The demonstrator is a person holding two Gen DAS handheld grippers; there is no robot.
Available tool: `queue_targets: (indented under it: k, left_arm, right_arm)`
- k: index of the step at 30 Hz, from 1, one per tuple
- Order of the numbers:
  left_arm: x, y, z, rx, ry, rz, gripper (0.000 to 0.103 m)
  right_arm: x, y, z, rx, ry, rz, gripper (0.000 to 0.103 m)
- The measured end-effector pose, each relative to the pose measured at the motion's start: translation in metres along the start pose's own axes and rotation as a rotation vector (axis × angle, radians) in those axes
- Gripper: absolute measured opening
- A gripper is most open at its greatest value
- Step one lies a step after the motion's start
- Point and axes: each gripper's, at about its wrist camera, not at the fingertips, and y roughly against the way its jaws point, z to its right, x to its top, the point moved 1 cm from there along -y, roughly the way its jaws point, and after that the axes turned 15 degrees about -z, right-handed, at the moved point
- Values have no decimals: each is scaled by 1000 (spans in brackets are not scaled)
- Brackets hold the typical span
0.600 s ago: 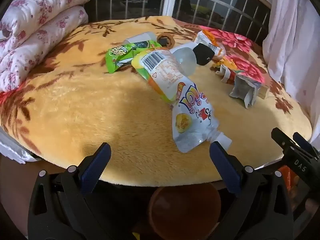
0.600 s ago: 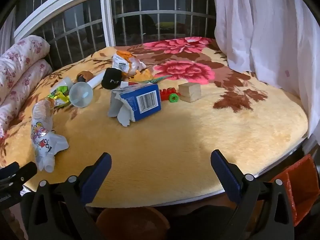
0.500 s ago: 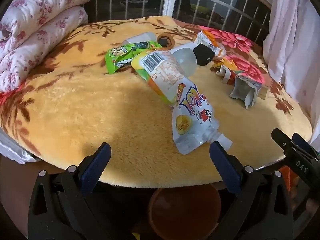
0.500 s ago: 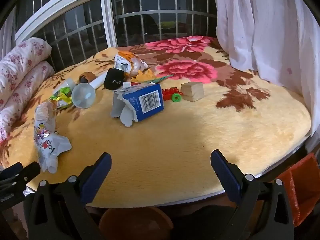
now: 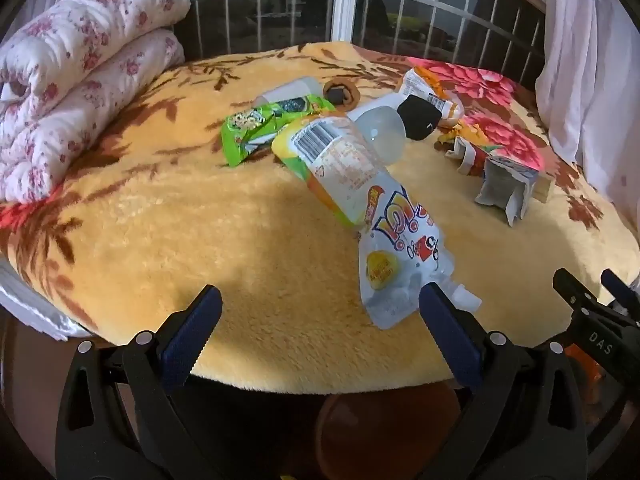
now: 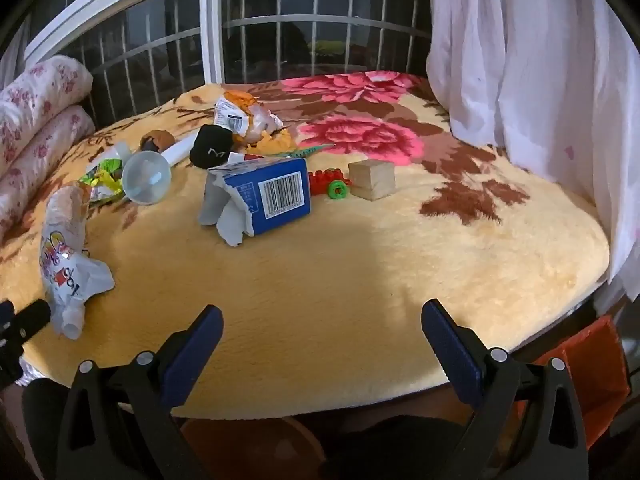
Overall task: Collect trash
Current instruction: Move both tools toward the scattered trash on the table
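While both hang over the blanket (image 6: 320, 280) edge, left gripper (image 5: 320, 312) and right gripper (image 6: 320, 320) are spread wide, empty; drink pouch (image 5: 400, 264) at left's 1 o'clock.

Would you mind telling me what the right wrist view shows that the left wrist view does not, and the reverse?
Only the right wrist view shows the wooden cube's full face, the red toy bricks with a green wheel and the torn blue carton's barcode.

Only the left wrist view shows the barcode side of the spouted drink pouch and the green snack wrapper's printed front.

Both show the floral blanket, the pouch, the clear plastic cup, the black cap, the carton and the rolled quilt. Each gripper's fingers stand open and empty.
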Motion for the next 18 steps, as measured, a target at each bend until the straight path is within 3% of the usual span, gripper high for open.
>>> queue_targets:
  k: [8, 12, 15, 18]
  left_arm:
    - [5, 2, 0, 8, 0, 22, 96]
    - [8, 5, 1, 12, 3, 37, 96]
    - [9, 5, 1, 11, 7, 39, 96]
    - [10, 5, 2, 10, 8, 42, 96]
  right_arm:
    - [3, 1, -4, 8, 58, 13, 98]
    - [4, 2, 2, 66, 42, 6, 98]
    - [5, 2, 2, 15, 39, 10, 98]
    - [6, 1, 3, 22, 41, 2, 98]
